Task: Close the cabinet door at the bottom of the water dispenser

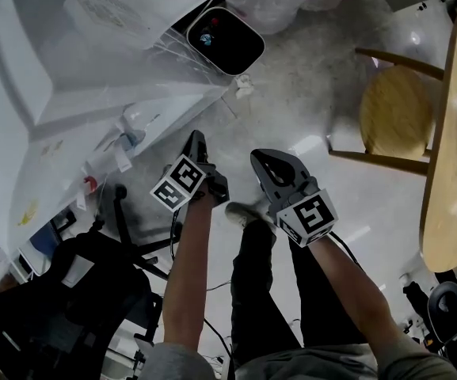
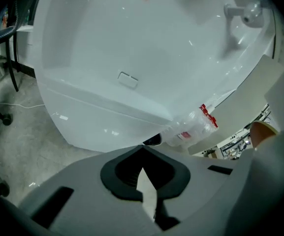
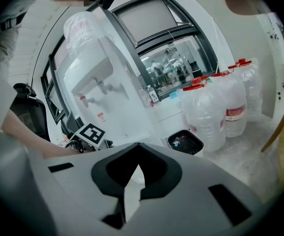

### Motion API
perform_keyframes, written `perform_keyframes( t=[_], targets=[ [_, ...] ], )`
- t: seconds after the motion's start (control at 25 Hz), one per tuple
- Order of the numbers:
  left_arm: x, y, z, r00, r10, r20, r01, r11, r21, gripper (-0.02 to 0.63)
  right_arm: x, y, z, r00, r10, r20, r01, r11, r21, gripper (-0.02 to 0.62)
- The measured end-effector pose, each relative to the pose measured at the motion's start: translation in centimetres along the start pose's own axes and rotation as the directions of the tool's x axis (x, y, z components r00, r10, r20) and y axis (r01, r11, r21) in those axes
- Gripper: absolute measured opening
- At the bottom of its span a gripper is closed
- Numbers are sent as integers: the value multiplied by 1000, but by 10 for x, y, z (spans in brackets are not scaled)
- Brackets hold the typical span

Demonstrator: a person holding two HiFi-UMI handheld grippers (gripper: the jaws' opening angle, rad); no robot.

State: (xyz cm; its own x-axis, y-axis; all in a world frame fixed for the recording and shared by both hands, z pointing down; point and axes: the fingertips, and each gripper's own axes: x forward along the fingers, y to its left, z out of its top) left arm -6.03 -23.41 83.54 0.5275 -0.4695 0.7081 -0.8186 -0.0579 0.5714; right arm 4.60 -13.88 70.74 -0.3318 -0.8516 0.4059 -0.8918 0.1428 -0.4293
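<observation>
The cabinet door (image 2: pixel 107 68) is faced by the nearer left gripper (image 1: pixel 196 144). The right gripper (image 1: pixel 272 165) is held beside it. Both pairs of jaws are clenched, empty.

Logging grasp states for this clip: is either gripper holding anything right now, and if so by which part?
Nothing is held. The left gripper and the right gripper each have their jaws together with nothing between them.
</observation>
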Motion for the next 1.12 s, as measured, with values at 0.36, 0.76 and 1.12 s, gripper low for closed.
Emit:
perform_keyframes(
  t=[0.36, 0.76, 1.12],
  targets=[
    [-67, -41, 6, 998, -41, 41, 38, 997, 70, 5, -19, 28, 34, 999, 44, 17, -44, 999, -27, 8],
    [-131, -82, 16, 994, -64, 84, 45, 977, 209, 5, -36, 60, 63, 995, 98, 30, -96, 994, -53, 8],
    [-203, -130, 34, 985, -86, 146, 33, 943, 331, 5, -64, 88, 107, 991, 128, 45, -124, 989, -80, 9]
  ],
)
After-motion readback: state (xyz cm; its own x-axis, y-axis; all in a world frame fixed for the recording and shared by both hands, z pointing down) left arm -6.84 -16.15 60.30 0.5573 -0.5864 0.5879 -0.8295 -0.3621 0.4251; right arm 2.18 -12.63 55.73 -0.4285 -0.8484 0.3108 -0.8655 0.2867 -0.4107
